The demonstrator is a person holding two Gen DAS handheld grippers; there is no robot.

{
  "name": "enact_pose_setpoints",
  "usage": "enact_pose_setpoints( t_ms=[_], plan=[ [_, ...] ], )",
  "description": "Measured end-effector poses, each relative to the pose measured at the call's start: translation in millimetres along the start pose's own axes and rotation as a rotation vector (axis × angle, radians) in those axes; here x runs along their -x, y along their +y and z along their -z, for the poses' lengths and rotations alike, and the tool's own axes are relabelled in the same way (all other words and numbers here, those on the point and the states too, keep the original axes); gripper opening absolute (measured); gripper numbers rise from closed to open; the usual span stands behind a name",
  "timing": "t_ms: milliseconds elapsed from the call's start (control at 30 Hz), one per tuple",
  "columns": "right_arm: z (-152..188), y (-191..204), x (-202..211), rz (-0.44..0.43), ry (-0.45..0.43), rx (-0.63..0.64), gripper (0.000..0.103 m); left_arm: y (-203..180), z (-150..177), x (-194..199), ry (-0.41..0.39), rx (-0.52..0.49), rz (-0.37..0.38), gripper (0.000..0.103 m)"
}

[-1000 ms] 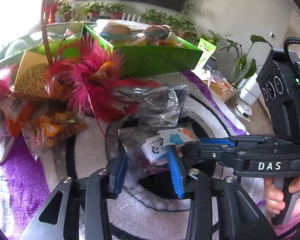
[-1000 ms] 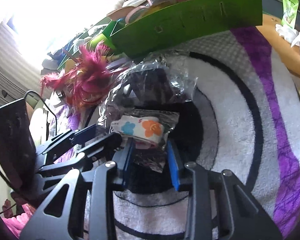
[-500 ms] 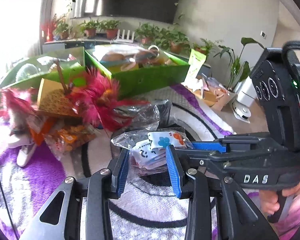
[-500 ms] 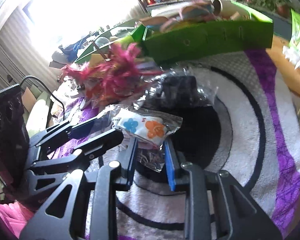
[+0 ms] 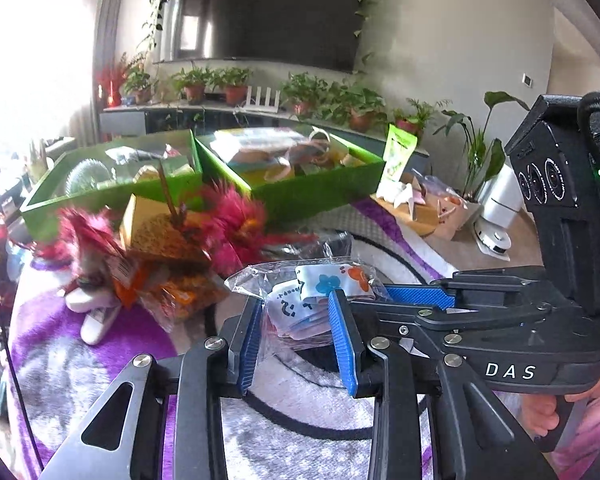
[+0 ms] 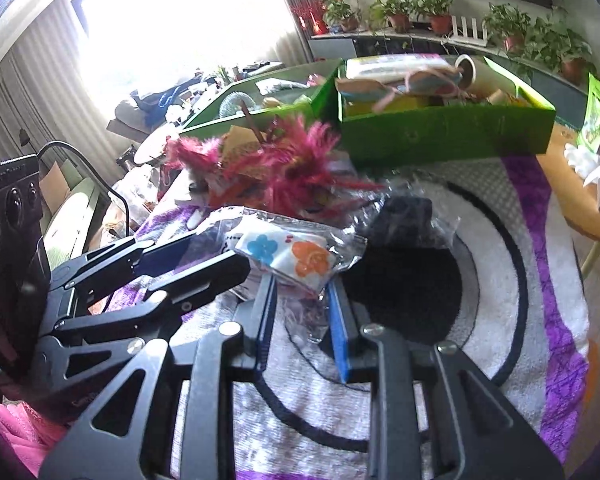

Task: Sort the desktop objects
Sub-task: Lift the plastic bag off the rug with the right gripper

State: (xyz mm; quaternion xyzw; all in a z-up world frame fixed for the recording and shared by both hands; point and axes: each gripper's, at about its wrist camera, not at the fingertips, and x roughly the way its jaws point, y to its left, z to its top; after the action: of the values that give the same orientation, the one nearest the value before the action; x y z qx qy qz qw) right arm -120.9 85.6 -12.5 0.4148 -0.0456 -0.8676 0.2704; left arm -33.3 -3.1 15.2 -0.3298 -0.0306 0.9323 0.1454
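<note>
**Both grippers on the clear packet, lifted over the rug**

Where the rug (image 6: 512,280) shows bare, white pile with black rings and purple bands, you have free room to the right of the packet and toward you; the far edge is closed off by two green boxes (image 5: 320,196) standing side by side, and the left by a heap of pink feathers (image 6: 296,172) and snack wrappers (image 5: 180,296). You hold the clear packet of patterned fabric (image 5: 320,300) up off the rug. The left gripper (image 5: 296,340) has its ribbed blue fingers (image 5: 342,340) on either side of the packet's lower half, closing on it, the pads against the film. The right gripper (image 6: 300,324) comes from the other side, its fingers clamped on the crinkled plastic edge under the flowered cloth. The film is glossy and creased; the cloth inside is soft, folded, white with blue and orange flowers. A second clear bag (image 6: 408,220) holding something dark lies just beyond.
</note>
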Motion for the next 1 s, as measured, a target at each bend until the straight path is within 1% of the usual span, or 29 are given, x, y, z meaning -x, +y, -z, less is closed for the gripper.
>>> enact_pose_setpoints(
  t_ms=[500, 1000],
  plan=[
    [-31, 43, 7, -0.029, -0.075, 0.091, 0.026, 27, -21, 39, -0.112, 0.009, -0.062, 0.033],
    [-60, 67, -5, -0.046, -0.094, 0.147, 0.026, 54, -36, 46, -0.157, 0.024, -0.1, 0.033]
  ],
)
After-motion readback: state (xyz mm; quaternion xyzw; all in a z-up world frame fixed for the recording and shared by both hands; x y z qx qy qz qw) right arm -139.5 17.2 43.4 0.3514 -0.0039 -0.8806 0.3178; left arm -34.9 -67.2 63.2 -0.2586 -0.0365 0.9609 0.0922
